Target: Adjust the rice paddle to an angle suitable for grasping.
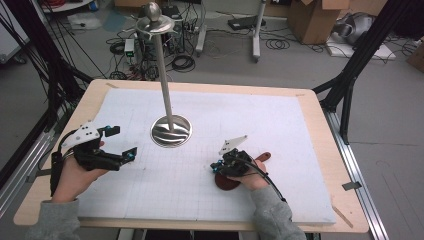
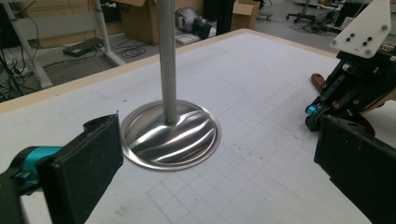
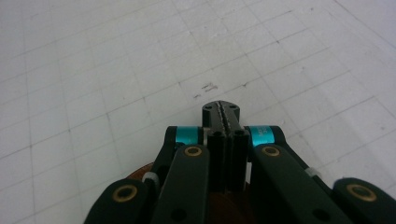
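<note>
— Our right gripper [image 1: 216, 168] is sitting with its jaws pressed flat together, nothing between them as far as we are seeing in the right gripper view. It is hovering low over the brown wooden piece [image 1: 228, 183].

— And where is that piece lying, taking the metal stand [image 1: 171, 131] as our mark?

— On the white mat [image 1: 280, 120], nearer to us than the stand's round base and off to its right, well apart from it. Its narrow end is poking out on the far side of our hand; the wider end is showing under the gripper. We cannot tell whether the jaws are touching it.

— What about our left gripper [image 1: 121, 142]?

— Its jaws are standing wide and holding nothing. It is waiting just to the left of the stand's base and pointing towards it.

— So which step are we judging this to be?

— We are lining up for the pick, as we read it. Next we are needing to spread the right jaws, drop them around the wooden piece and close, keeping clear of the stand's pole.
</note>
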### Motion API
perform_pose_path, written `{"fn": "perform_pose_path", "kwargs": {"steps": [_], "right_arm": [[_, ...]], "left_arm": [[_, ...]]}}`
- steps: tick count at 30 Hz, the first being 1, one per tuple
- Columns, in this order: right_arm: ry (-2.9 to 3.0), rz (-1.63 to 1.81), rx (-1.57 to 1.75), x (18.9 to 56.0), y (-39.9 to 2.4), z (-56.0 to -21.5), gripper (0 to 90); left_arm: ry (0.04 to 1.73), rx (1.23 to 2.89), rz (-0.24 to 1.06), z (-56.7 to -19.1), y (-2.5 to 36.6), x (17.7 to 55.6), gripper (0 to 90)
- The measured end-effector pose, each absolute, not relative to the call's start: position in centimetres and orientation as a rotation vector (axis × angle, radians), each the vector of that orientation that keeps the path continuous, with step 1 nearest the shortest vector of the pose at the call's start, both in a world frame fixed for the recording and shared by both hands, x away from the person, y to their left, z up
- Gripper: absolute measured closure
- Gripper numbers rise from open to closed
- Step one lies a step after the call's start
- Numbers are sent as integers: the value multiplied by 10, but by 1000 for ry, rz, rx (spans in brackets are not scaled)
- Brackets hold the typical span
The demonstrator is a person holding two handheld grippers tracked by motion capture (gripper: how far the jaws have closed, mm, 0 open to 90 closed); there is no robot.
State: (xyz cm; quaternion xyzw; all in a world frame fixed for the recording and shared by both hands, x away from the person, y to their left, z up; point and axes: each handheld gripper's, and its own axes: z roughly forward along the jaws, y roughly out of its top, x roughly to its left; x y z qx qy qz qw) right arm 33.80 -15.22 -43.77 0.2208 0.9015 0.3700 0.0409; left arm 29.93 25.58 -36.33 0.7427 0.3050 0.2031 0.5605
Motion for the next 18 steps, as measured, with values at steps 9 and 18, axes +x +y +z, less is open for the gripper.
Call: {"fn": "perform_pose_path", "kwargs": {"steps": [9, 18], "right_arm": [[2772, 1106, 694, 328, -158, -436, 897], [2777, 1145, 725, 320, -174, -438, 897]], "left_arm": [[691, 1760, 451, -363, 243, 308, 17], [666, 1764, 439, -362, 233, 314, 17]]}}
